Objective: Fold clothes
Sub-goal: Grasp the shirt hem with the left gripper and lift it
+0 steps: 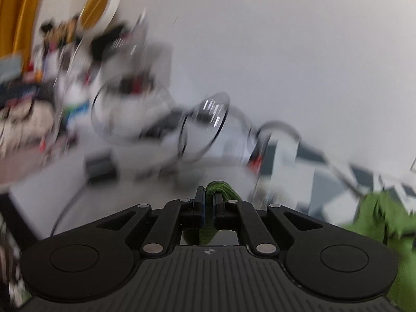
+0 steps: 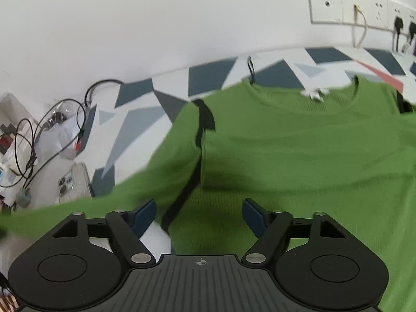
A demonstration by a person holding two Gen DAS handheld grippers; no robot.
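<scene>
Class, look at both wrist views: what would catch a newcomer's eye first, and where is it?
The bright green shirt dominates, spread over a grey-and-white patterned surface beneath the open right hand-held gripper. In the blurred left view, the left hand-held gripper is shut on a bunch of that green fabric.

Left claw (image 1: 208,200) tight on bunched green garment (image 1: 221,188).
</scene>
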